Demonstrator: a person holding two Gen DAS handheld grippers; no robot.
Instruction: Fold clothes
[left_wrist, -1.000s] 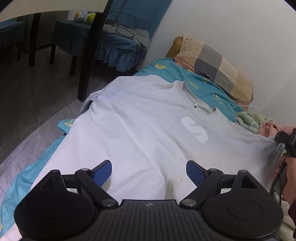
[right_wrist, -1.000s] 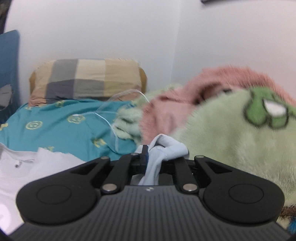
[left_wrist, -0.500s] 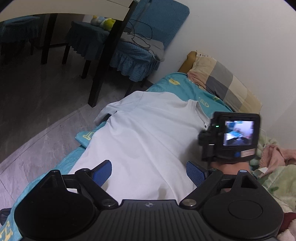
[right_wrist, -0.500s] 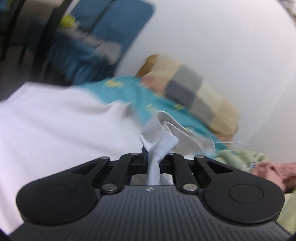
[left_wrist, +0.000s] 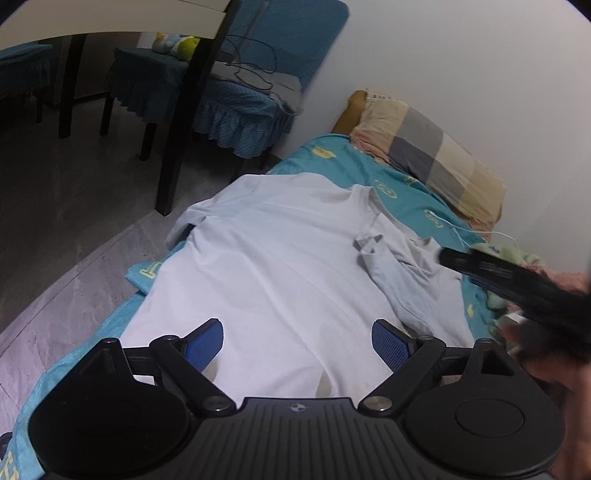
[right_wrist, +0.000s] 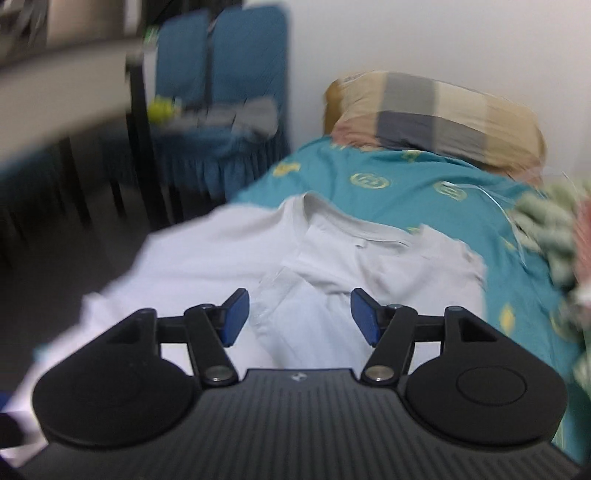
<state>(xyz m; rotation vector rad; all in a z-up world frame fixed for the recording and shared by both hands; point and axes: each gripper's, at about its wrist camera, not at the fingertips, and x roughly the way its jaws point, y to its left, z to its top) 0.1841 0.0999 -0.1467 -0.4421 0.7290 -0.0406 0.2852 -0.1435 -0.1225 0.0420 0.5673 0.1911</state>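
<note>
T-shirt (left_wrist: 280, 266) sleeve now folded inward; right hand-held gripper (right_wrist: 299, 314) released it.

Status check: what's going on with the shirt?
Left gripper open, right gripper open. White cotton T-shirt on bed, right sleeve folded inward. Nothing obstructing.

Open floor (left_wrist: 74, 206) left of the bed; pillow (left_wrist: 428, 147) and wall (left_wrist: 480, 74) beyond.

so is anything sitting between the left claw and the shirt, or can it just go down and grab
Nothing visible is in the way. The left claw is open with the white t-shirt lying bare on the bed directly between and beyond its fingers. The right claw reaches in from the right side, over the folded-in sleeve, away from the left claw's path.
</note>
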